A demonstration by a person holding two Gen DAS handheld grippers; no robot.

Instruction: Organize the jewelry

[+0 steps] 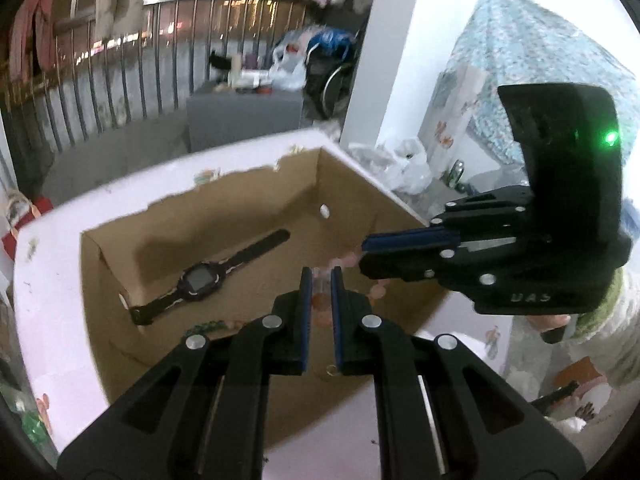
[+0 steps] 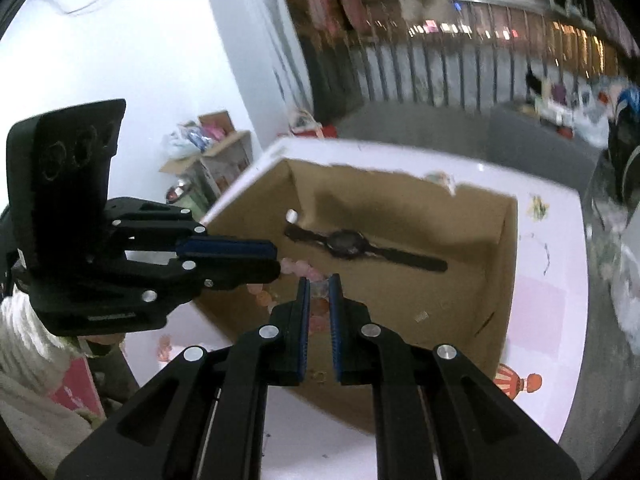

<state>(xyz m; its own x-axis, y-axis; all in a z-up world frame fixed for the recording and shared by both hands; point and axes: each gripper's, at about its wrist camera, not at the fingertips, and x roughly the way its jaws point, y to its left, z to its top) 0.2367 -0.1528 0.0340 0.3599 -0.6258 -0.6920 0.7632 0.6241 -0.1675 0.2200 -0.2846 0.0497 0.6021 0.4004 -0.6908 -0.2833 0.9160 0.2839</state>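
A brown cardboard box (image 1: pixel 248 196) (image 2: pixel 400 196) lies open on a white surface. Inside it lies a black wristwatch (image 1: pixel 200 280) (image 2: pixel 346 244), flat on the bottom. A string of pink and orange beads (image 1: pixel 378 290) (image 2: pixel 262 298) hangs above the box between both grippers. My left gripper (image 1: pixel 320 276) (image 2: pixel 276 260) is shut on one part of the bead string. My right gripper (image 2: pixel 319 280) (image 1: pixel 364 252) is shut on another part close by, its tips almost meeting the left one's. A small gold ring (image 1: pixel 331 369) (image 2: pixel 318 376) lies on the box floor under the fingers.
A dark green beaded piece (image 1: pixel 204 326) lies in the box near its front wall. The white tabletop (image 1: pixel 48 280) (image 2: pixel 552 312) carries cartoon stickers. Beyond it stand a metal railing (image 1: pixel 120 80), a grey cabinet (image 1: pixel 244 116) with clutter, and plastic bags. A person's sleeve (image 2: pixel 24 344) shows at the left.
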